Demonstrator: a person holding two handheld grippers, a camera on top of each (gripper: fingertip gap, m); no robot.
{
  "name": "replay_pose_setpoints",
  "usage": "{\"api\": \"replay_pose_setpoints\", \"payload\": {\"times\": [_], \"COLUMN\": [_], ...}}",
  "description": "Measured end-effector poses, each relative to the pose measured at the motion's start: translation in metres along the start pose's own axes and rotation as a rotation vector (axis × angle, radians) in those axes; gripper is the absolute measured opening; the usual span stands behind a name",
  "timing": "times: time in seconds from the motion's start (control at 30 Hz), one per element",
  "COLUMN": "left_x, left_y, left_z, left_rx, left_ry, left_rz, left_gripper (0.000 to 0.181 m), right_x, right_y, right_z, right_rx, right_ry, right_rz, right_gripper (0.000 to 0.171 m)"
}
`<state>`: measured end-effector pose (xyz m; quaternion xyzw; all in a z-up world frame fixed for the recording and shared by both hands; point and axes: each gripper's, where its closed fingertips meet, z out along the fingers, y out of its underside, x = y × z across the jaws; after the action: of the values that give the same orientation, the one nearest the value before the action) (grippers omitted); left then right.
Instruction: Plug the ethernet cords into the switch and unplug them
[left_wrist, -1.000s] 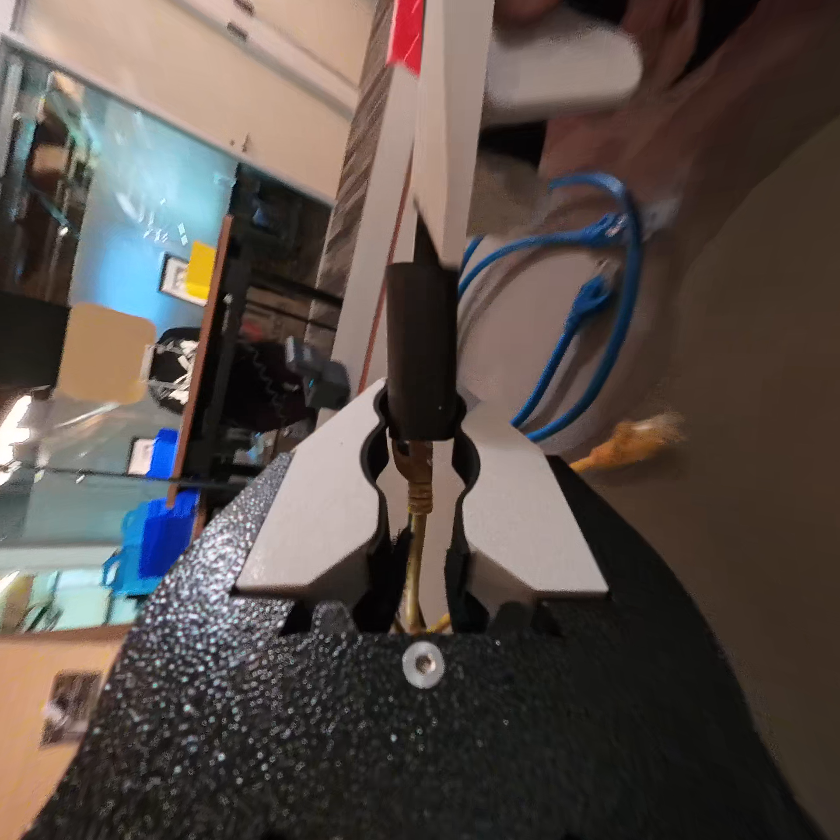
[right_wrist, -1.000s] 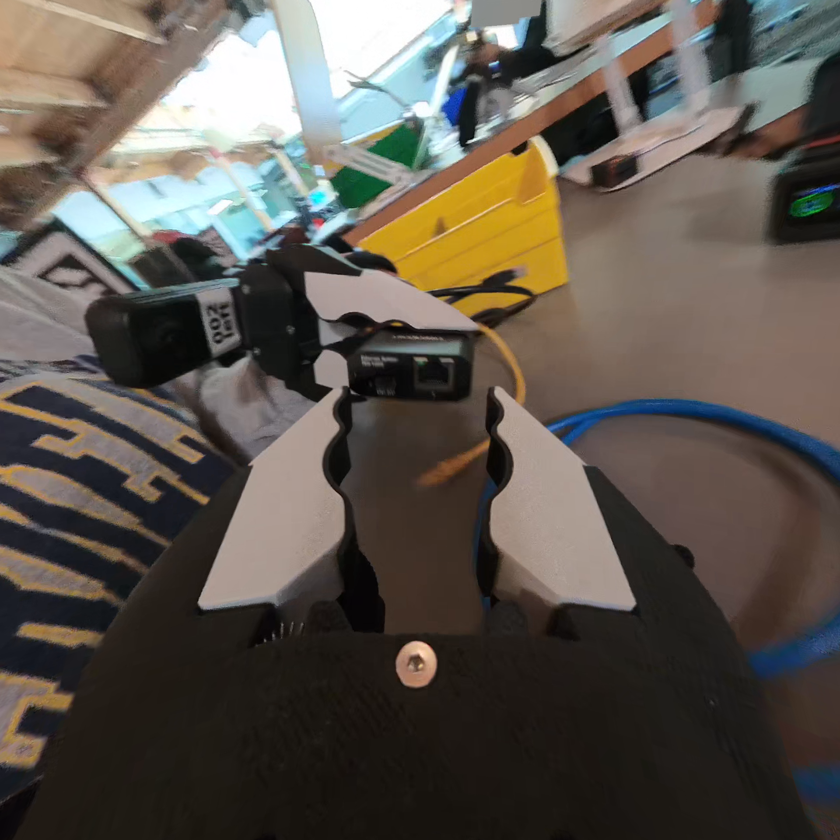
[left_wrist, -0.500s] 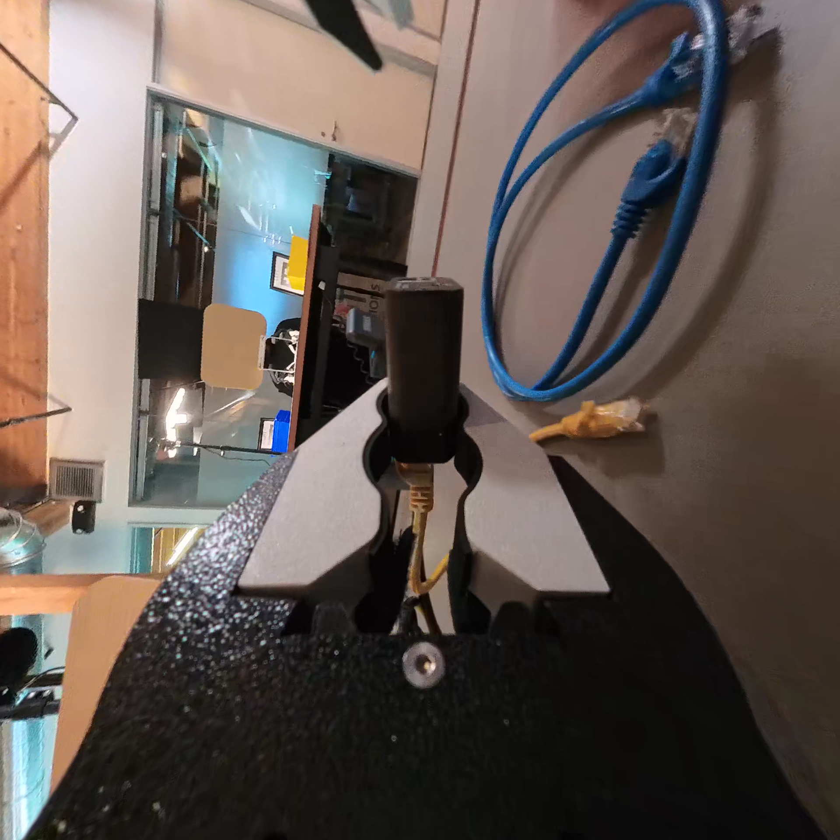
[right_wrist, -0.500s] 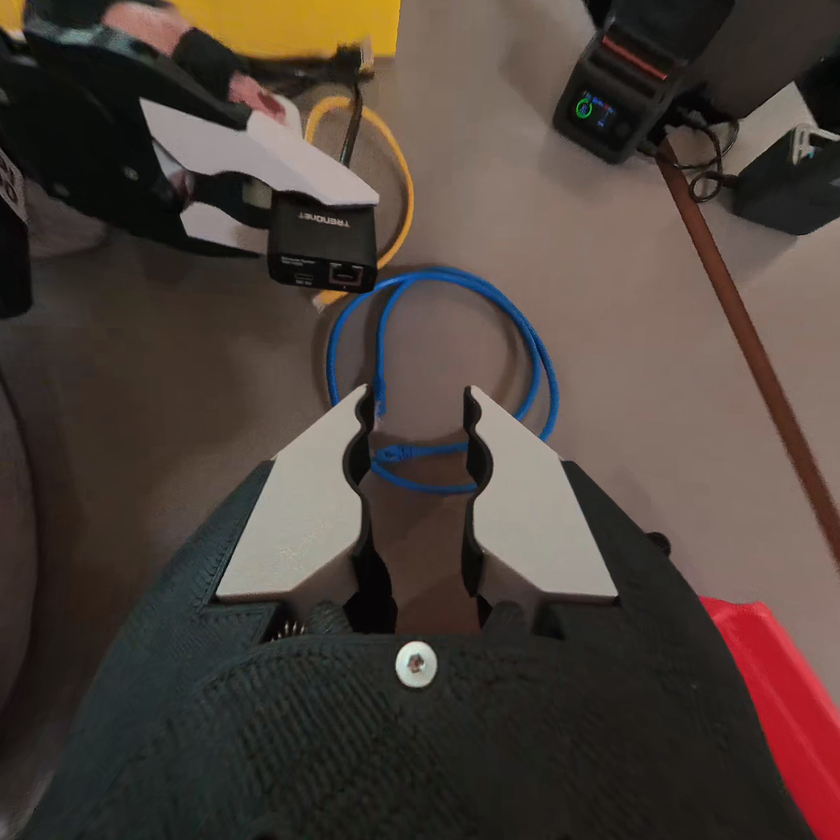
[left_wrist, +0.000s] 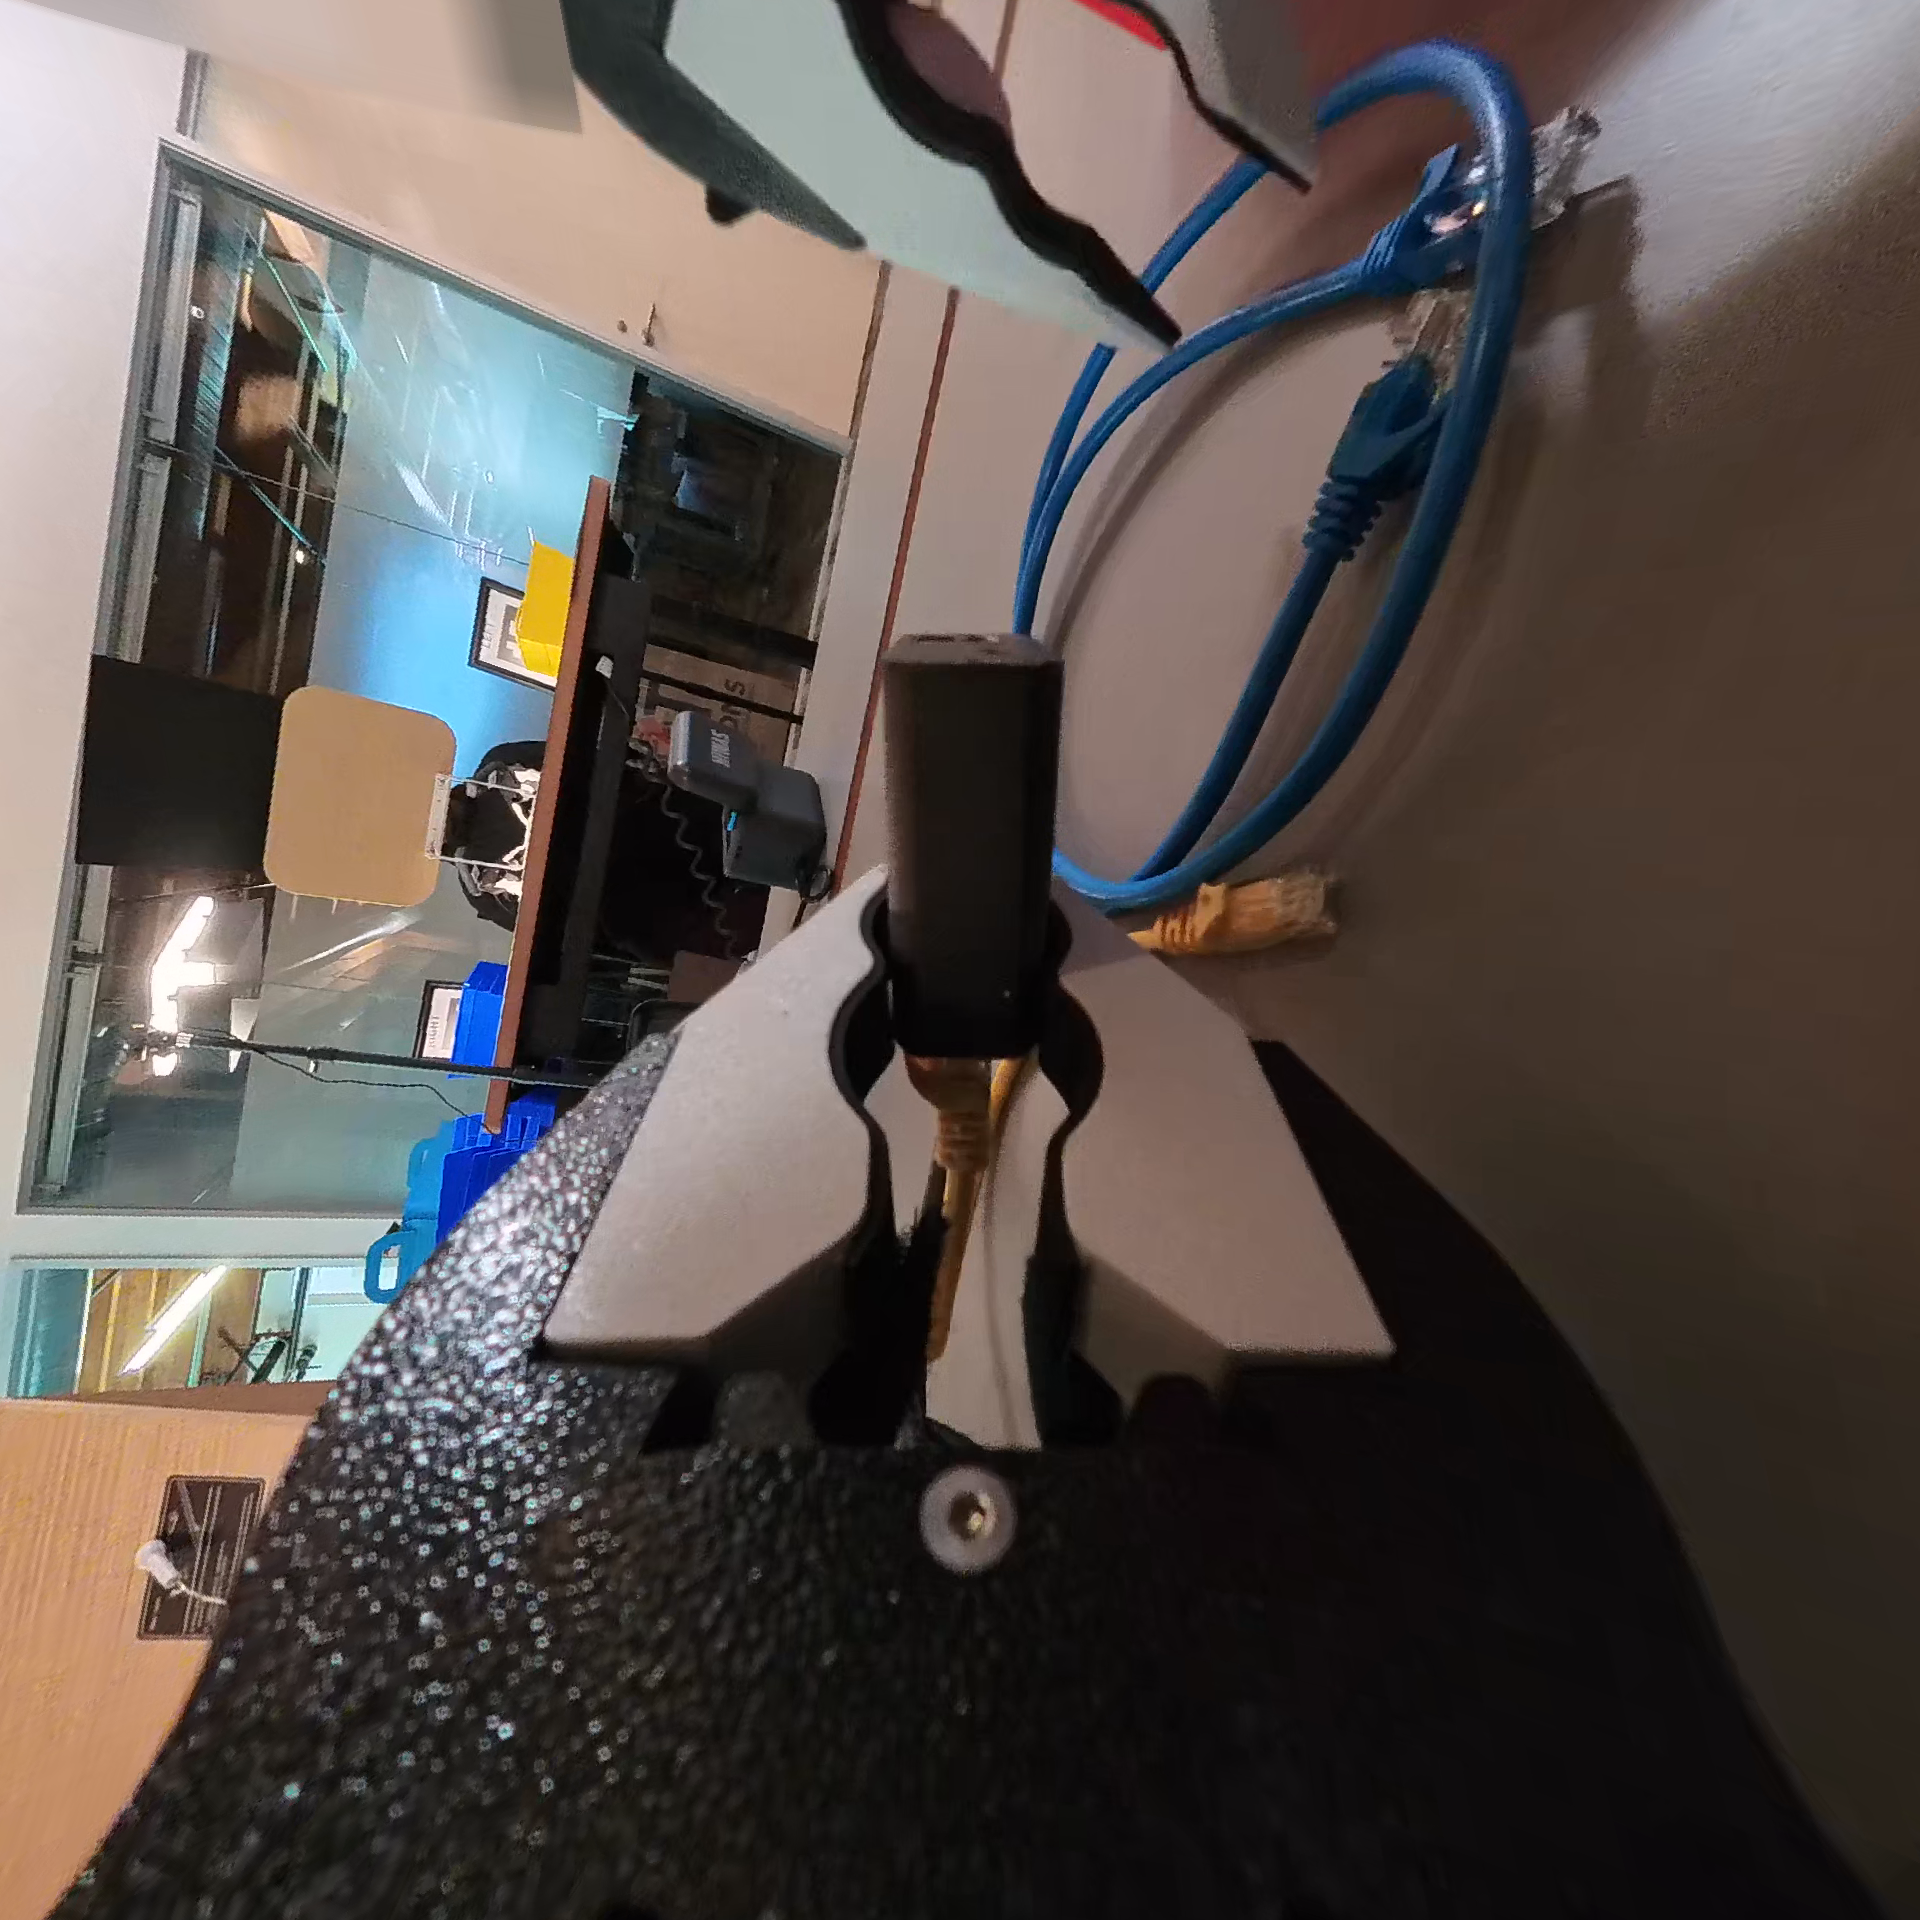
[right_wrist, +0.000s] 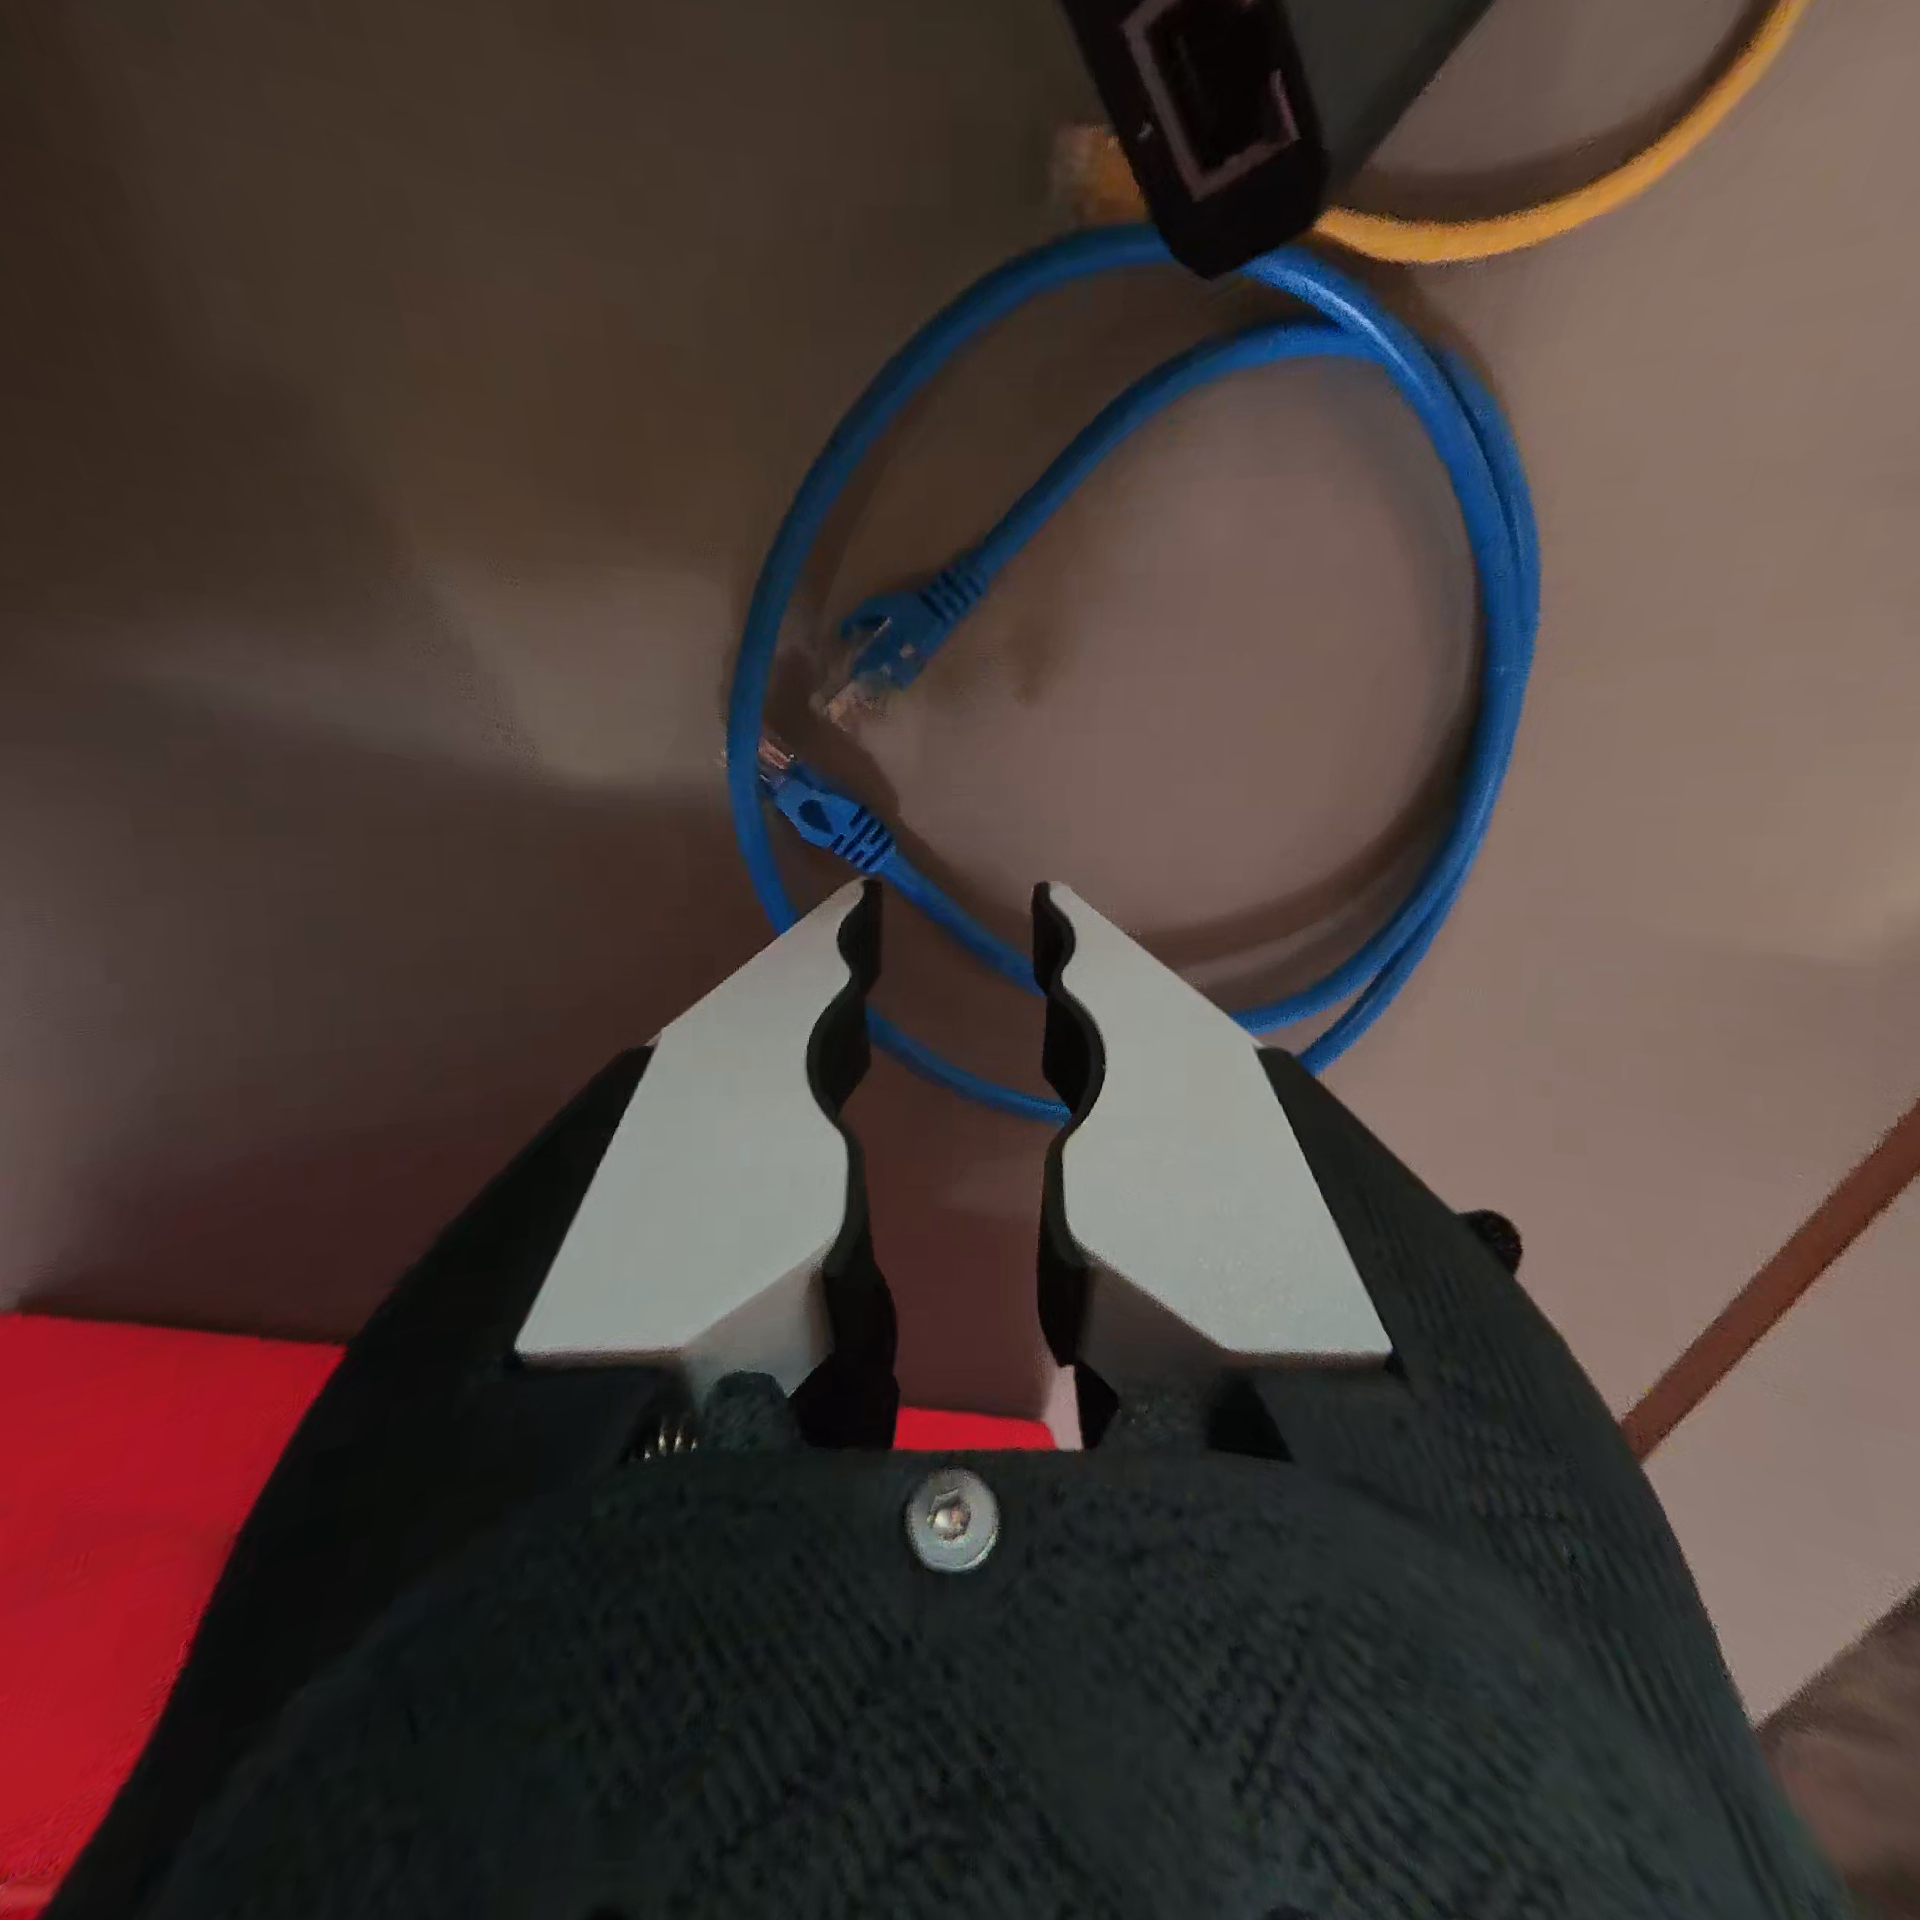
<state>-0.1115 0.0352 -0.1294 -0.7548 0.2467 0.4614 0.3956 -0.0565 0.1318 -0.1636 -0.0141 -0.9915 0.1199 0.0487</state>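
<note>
My left gripper (left_wrist: 971, 914) is shut on a small black switch box (left_wrist: 971, 821), held off the floor with its empty port (right_wrist: 1210, 135) facing outward. A yellow ethernet cord (left_wrist: 961, 1132) is plugged into the box's rear end between the jaws. Its other yellow plug (left_wrist: 1242, 920) lies on the floor. A coiled blue ethernet cord (right_wrist: 1496, 644) lies on the grey floor with both plugs (right_wrist: 888, 634) free. My right gripper (right_wrist: 951, 894) is open and empty, just above the near edge of the blue coil, close to its nearer plug (right_wrist: 836, 821). It also shows in the left wrist view (left_wrist: 1205, 218).
A red object (right_wrist: 156, 1507) lies under my right gripper at the lower left. A brown strip (right_wrist: 1766, 1288) crosses the floor at the right. In the left wrist view a black device (left_wrist: 743, 800) and a desk edge (left_wrist: 551, 790) stand farther back.
My right gripper has come down and forward over the blue coil, jaws slightly narrower. My left gripper still holds the switch box, and the right gripper has entered its view.
</note>
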Motion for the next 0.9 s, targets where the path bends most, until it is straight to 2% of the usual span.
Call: {"api": "replay_pose_setpoints", "payload": {"times": [0.03, 0.17, 0.33, 0.37, 0.4, 0.53, 0.7, 0.83, 0.9], "left_x": [0.001, 0.006, 0.009, 0.010, 0.010, 0.012, 0.013, 0.006, 0.000], "left_y": [0.001, 0.002, 0.004, 0.003, 0.003, 0.002, 0.008, 0.015, 0.019], "left_z": [0.001, 0.003, 0.004, 0.004, 0.005, 0.006, 0.010, 0.015, 0.015], "left_rx": [-0.001, -0.005, -0.007, -0.006, -0.005, -0.001, -0.026, -0.088, -0.112], "left_ry": [0.006, 0.033, 0.050, 0.054, 0.058, 0.063, 0.062, 0.026, -0.011], "left_rz": [0.000, -0.001, 0.004, 0.005, 0.005, 0.002, -0.036, -0.091, -0.109], "left_gripper": [0.021, 0.022, 0.022, 0.022, 0.022, 0.021, 0.022, 0.021, 0.021], "right_x": [0.000, -0.008, -0.013, -0.013, -0.012, 0.000, 0.016, 0.011, 0.011], "right_y": [0.001, 0.011, 0.012, 0.011, 0.009, 0.002, -0.019, -0.030, -0.024], "right_z": [0.004, 0.015, 0.022, 0.023, 0.023, 0.021, -0.008, -0.018, -0.020], "right_rx": [-0.012, -0.120, -0.154, -0.144, -0.129, -0.052, 0.102, 0.097, 0.006], "right_ry": [-0.017, -0.086, -0.140, -0.145, -0.144, -0.125, -0.165, -0.193, -0.157], "right_rz": [-0.025, -0.165, -0.238, -0.236, -0.218, 0.101, 0.553, 0.694, 0.715], "right_gripper": [0.025, 0.025, 0.024, 0.020, 0.008, 0.004, 0.003, 0.004, 0.004]}}
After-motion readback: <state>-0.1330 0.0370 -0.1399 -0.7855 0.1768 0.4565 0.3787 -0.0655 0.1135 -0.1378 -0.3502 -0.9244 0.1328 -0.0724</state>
